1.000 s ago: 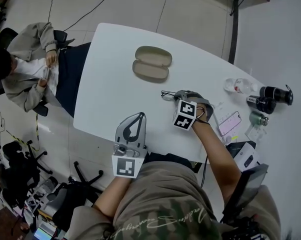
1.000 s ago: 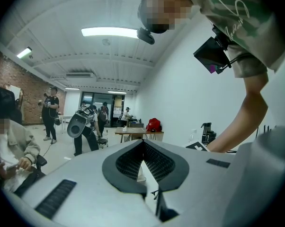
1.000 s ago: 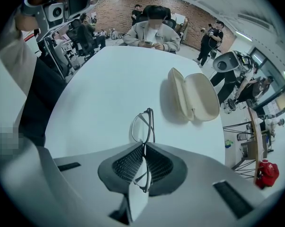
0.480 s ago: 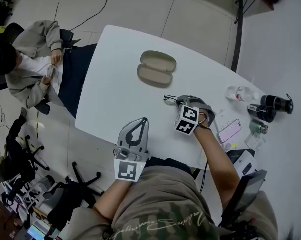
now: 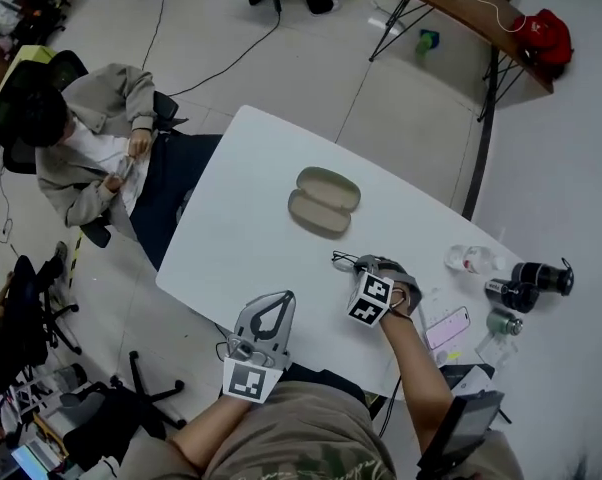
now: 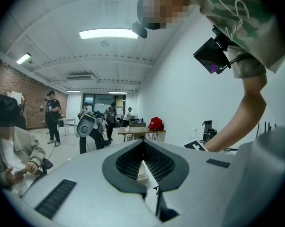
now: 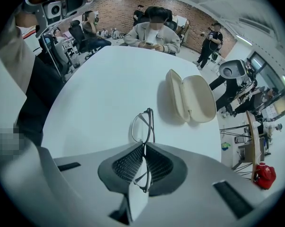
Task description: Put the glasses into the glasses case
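Gripping the glasses [image 7: 143,126], my right claw [image 5: 359,268] was pinched shut on them, lenses pointing ahead. The open glasses case [image 5: 323,201] lay farther off and slightly left on the white surface [image 5: 236,233], its long axis crosswise, with bare room between. My left claw [image 5: 277,300] rested closed and empty by the near edge.
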{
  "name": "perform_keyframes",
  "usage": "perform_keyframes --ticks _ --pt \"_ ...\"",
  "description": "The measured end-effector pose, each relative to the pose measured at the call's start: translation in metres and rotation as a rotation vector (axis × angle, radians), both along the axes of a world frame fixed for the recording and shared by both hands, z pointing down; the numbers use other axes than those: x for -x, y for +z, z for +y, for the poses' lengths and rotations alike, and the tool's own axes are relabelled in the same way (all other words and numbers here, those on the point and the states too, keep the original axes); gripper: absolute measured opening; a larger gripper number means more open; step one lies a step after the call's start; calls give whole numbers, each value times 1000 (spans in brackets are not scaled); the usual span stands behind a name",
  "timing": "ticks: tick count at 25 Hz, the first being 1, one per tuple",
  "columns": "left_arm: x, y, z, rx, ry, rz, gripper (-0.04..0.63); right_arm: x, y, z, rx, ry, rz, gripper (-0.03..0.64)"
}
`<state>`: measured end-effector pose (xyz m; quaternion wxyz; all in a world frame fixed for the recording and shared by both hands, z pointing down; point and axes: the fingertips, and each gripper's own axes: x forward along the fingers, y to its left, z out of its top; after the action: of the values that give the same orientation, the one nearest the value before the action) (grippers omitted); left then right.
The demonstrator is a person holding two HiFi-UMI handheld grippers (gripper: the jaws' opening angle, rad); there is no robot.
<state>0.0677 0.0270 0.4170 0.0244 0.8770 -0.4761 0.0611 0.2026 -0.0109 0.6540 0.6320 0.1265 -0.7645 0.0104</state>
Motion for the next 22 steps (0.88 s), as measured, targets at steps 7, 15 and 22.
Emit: perform_keyframes --ticks 7,15,22 --pt "3 -14 8 -49 25 -34 6 -2 -4 2 -16 -4 12 31" --pt "-11 -23 2 -87 42 -1 6 -17 2 -1 -20 -13 30 31" --pt "-8 -24 6 -125 63 13 6 -28 0 -2 -36 20 37 31"
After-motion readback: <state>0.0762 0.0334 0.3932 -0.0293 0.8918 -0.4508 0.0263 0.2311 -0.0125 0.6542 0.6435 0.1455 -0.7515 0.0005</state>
